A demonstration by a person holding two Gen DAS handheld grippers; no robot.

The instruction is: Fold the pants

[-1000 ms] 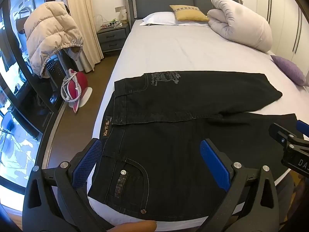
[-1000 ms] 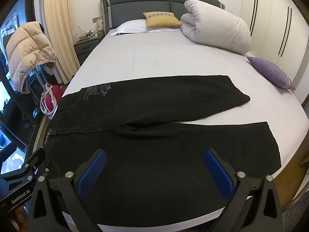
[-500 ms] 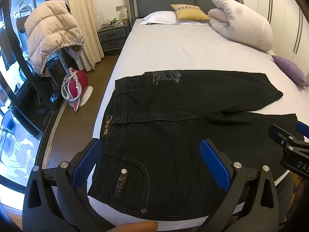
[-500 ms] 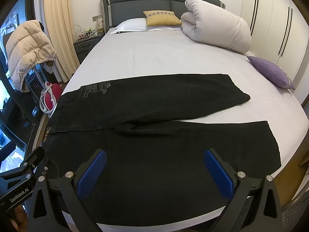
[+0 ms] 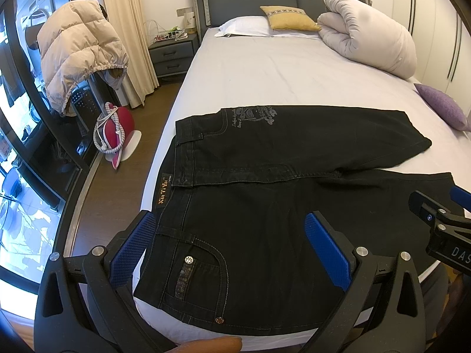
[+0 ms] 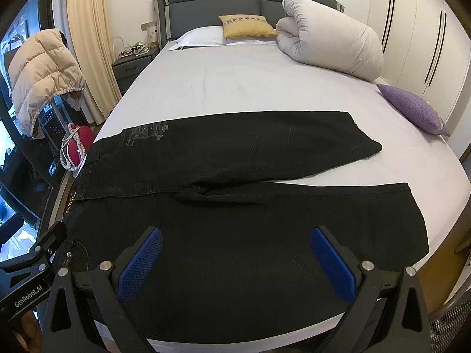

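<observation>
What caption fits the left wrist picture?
Open left gripper hovers over black pants spread flat on the bed.

Black pants, unfolded.
I find them flat across the bed's foot, legs splayed apart, waistband at the left edge.

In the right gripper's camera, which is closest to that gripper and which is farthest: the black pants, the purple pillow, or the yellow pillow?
Nearest first from the right gripper:
1. Black pants, spread on the bed right under the open fingers.
2. Purple pillow, off to the right at the bed's edge.
3. Yellow pillow, far back by the headboard.
</observation>
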